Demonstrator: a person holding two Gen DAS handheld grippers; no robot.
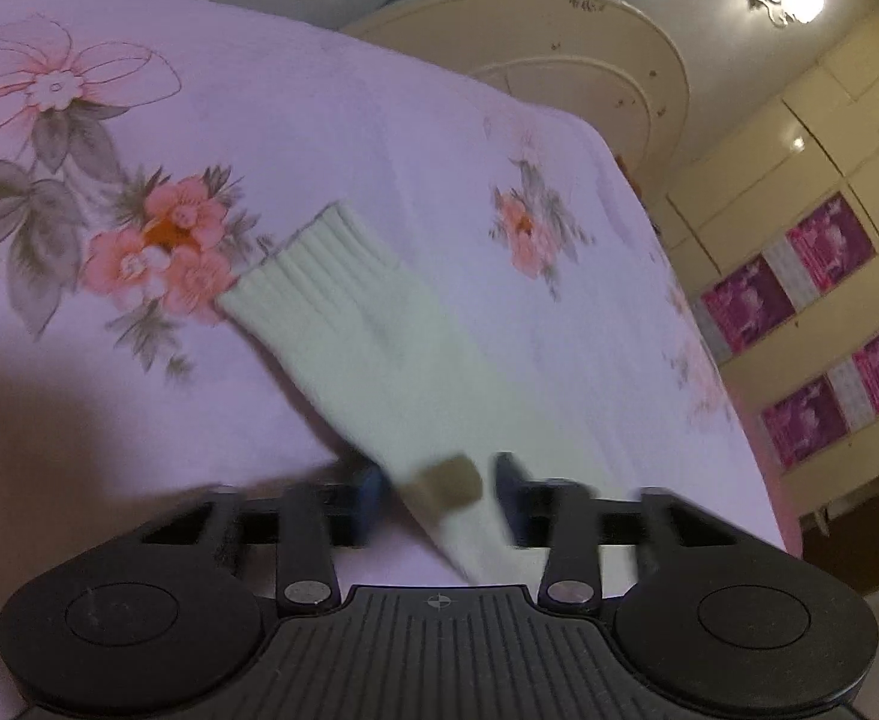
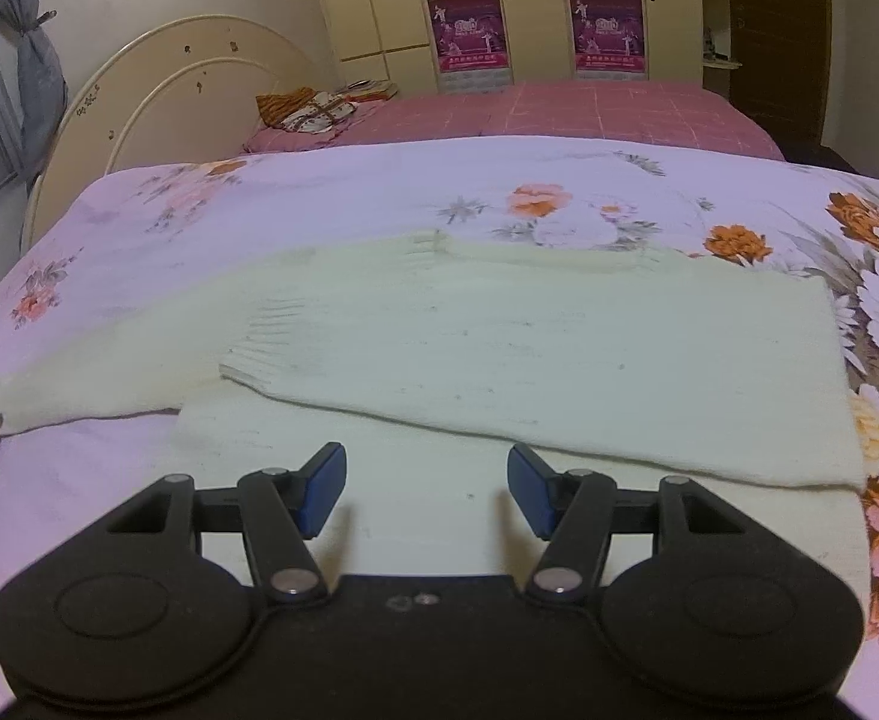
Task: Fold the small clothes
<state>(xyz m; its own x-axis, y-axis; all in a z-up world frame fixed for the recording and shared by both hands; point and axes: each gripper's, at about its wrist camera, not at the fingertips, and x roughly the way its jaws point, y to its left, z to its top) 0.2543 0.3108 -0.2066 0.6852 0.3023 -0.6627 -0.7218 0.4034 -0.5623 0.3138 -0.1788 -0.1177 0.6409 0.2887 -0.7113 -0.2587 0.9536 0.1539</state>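
One bed [image 2: 331, 198] fills both views, covered by a pale lilac sheet printed with pink and orange flowers; a second bed [image 2: 589, 114] with a pink checked cover stands behind it, against one cream arched headboard [image 2: 157, 96]. On the far wall is a cream wardrobe [image 2: 379, 0] carrying four magenta posters [image 2: 469, 30], two columns of two.

One cream knitted sweater [image 2: 559, 360] lies flat on the flowered sheet, straight ahead of the right gripper. One sleeve is folded across its body, ribbed cuff [image 2: 259, 354] pointing left. Its other sleeve [image 1: 373, 348] stretches out to the left side, and in the left wrist view it runs diagonally, ribbed cuff [image 1: 313, 258] lying on the sheet beside a pink flower.

The left gripper [image 1: 442, 495] has its two blue pads apart with that sleeve running between them; the view is blurred, and a brownish patch [image 1: 448, 480] on the knit sits in the gap. Neither pad visibly presses the fabric.

The right gripper [image 2: 427, 489] hovers over the sweater's near edge, its two blue pads set well apart and holding nothing.
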